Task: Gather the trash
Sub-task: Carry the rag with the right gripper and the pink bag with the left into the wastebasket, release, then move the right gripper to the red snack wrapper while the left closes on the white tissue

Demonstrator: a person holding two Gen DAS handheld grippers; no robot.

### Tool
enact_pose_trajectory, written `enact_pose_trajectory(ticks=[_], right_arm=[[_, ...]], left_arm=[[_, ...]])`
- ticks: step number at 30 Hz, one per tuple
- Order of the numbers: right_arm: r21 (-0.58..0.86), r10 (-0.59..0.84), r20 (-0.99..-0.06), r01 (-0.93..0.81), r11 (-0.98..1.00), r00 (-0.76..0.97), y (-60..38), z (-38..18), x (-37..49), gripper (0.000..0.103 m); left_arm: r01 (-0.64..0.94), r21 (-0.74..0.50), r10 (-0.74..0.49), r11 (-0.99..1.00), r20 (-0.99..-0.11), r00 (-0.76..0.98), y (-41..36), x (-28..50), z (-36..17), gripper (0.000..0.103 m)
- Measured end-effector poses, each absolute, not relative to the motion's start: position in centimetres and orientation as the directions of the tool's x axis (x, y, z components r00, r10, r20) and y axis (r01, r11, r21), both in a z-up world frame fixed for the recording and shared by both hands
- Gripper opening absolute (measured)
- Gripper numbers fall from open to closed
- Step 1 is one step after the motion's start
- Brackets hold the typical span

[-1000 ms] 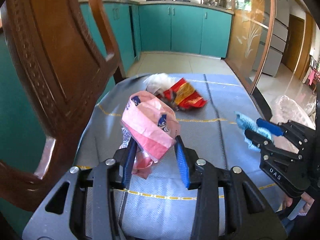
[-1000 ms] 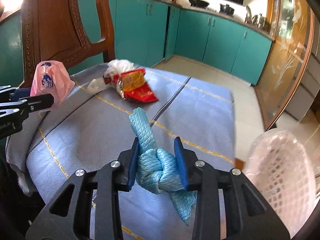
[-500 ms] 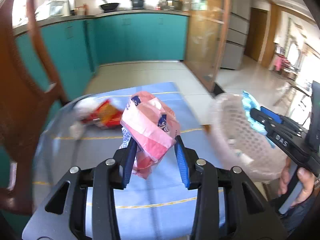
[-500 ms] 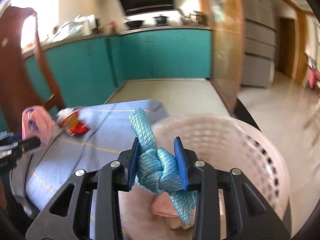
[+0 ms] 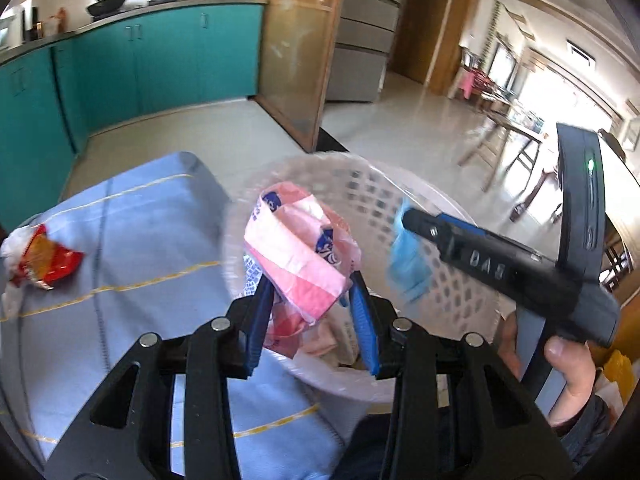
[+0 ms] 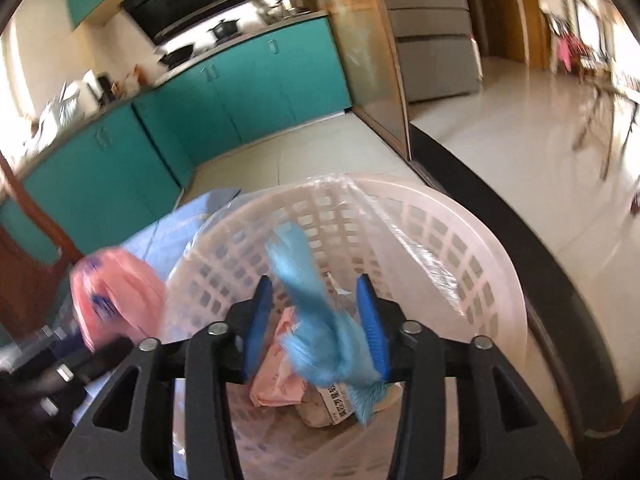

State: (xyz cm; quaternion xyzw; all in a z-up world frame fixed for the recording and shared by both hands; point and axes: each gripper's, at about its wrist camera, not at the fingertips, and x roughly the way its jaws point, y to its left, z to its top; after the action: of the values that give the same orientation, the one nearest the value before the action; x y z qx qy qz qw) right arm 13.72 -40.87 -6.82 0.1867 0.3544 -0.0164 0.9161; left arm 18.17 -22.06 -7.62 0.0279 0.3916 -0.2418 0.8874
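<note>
Fingers of the left gripper [image 5: 312,320] stand partly closed with their blue pads pressed on a crumpled pink plastic bag with blue print [image 5: 298,256], held up over the near left rim of the round, pale pink plastic lattice basket [image 5: 452,292]. At far left in the left wrist view, a red and yellow snack wrapper [image 5: 42,258] lies beside crumpled white plastic on the light blue tablecloth with thin yellow lines [image 5: 132,248], well apart from the basket.

To the right, the right gripper [image 6: 316,324] hangs over the basket opening. Its jaws have just been opening, and the blue pads now stand apart with the knotted light blue textured cloth [image 6: 320,328] between them. The cloth is motion-blurred; it appears to lie against the right pad and clear of the left one, though the blur prevents a firm reading of contact. In the left wrist view the same cloth shows as a blue smear below the tip of the right gripper.

Inside the basket, beneath the cloth, lie a folded pink wrapper [image 6: 280,384] and a pale packet with printed characters [image 6: 328,404]. A person's hand [image 5: 568,376] holds the right gripper's handle at far right.
</note>
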Motion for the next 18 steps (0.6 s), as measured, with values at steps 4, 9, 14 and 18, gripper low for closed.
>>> enact_pose_trajectory(ticks=[4,9,14,18], right_arm=[[0.350,0.084,-0.645,0.197,0.916,0.759,-41.5,-6.6,13.6,0.065],[0.324,0.070,-0.644,0.189,0.927,0.762,-40.8,-6.5,13.7,0.069],[0.310,0.099,-0.628,0.132,0.941,0.772,-39.7,-6.2,14.1,0.069],[0.290,0.135,-0.613,0.063,0.955,0.778,-37.8,-6.0,14.4,0.069]], left_arm=[[0.471,-0.158,-0.431,0.868,-0.712,0.554,-23.1,18.2,-8.1,0.056],[0.430,-0.153,-0.408,0.890,-0.689,0.599,-21.2,17.6,-7.7,0.075],[0.244,-0.119,-0.259,0.962,-0.676,0.690,-15.2,18.6,-7.7,0.076],[-0.006,-0.093,-0.061,0.996,-0.695,0.716,-6.8,20.1,-8.9,0.075]])
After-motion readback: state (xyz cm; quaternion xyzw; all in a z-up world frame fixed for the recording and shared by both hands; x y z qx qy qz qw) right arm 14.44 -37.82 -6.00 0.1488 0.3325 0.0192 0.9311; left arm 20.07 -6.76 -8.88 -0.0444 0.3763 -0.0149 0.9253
